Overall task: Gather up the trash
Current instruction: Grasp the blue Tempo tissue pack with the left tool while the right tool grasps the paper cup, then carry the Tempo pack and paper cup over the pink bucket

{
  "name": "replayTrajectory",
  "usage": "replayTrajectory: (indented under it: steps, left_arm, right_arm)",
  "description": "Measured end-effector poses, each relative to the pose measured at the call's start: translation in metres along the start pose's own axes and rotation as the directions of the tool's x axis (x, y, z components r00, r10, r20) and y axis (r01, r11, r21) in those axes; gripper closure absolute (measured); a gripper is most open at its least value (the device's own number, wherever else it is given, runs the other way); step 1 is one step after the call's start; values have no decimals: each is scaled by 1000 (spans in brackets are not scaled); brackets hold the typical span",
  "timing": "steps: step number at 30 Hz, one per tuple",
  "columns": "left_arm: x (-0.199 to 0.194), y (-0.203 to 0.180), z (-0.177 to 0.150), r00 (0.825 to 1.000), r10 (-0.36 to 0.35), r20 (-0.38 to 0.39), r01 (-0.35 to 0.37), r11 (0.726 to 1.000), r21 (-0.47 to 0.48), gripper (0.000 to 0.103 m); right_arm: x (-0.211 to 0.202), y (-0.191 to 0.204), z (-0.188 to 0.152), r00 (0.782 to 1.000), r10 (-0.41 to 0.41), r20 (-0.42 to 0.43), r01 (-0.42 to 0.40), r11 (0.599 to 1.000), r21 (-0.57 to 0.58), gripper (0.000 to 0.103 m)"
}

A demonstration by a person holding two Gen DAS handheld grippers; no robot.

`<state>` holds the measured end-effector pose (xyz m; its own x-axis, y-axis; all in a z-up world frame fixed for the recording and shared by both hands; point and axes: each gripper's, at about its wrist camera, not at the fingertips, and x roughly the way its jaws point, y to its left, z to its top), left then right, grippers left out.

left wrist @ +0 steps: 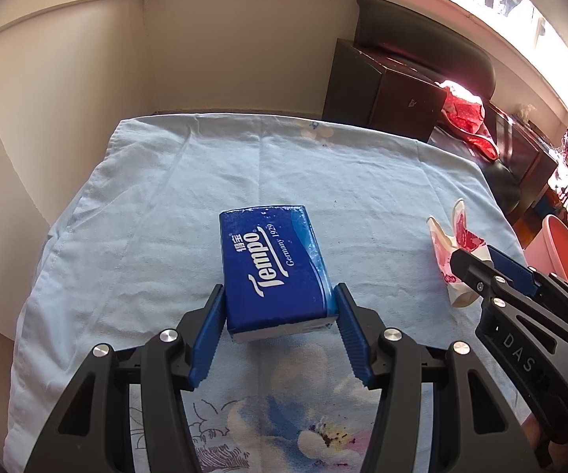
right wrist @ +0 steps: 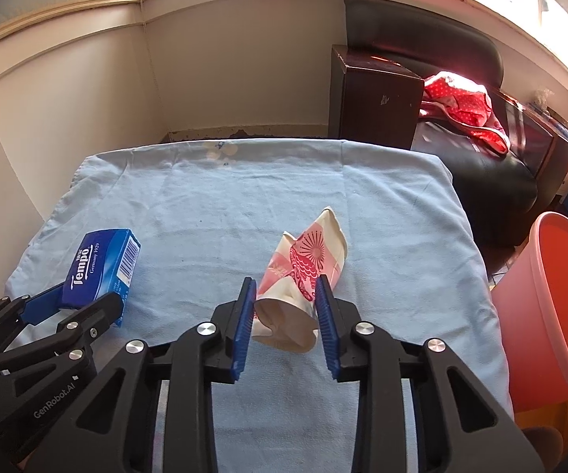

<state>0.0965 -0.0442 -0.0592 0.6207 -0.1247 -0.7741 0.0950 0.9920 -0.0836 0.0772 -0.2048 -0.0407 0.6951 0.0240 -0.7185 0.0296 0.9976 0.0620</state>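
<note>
So both grippers point down at a slant over the bench, which is covered with a light blue cloth (right wrist: 205, 205). My left gripper (left wrist: 280, 295) sits near the middle of the bench, angled steeply down, with the blue Tempo tissue pack (left wrist: 274, 268) between its blue pads. The pads touch both long sides of the pack at its near end, so I'd call that a grip on it. The pack lies flat on the cloth, its far end pointing at the back edge.

My right gripper (right wrist: 285, 291) is off toward the right edge of the bench, tilted down about the same. It has the crushed paper cup (right wrist: 303, 276) between its fingers, and the pads press on both sides of the cup's lower half. The cup is white with a red and pink print, lying on its side on the cloth, crumpled mouth toward me.

Just past the right edge of the bench stands a pink bin (right wrist: 559, 307), open top facing up. A dark armchair (right wrist: 461, 90) with a red dotted cloth (right wrist: 461, 106) on it sits beyond the far right corner.
</note>
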Motion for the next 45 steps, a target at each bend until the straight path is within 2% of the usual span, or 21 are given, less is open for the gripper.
replayTrajectory:
  steps: [16,45]
  left_arm:
    - [-11,-25,3,999,-14,36,13,999,48,49]
    - [-40,-126,21,978,-145,148,117,975,187,48]
  right_arm:
    - [-24,-15,3,998,-3,63,2,1000,9,72]
    - [-72,-104,-13,984,-119,135,92,977,192,72]
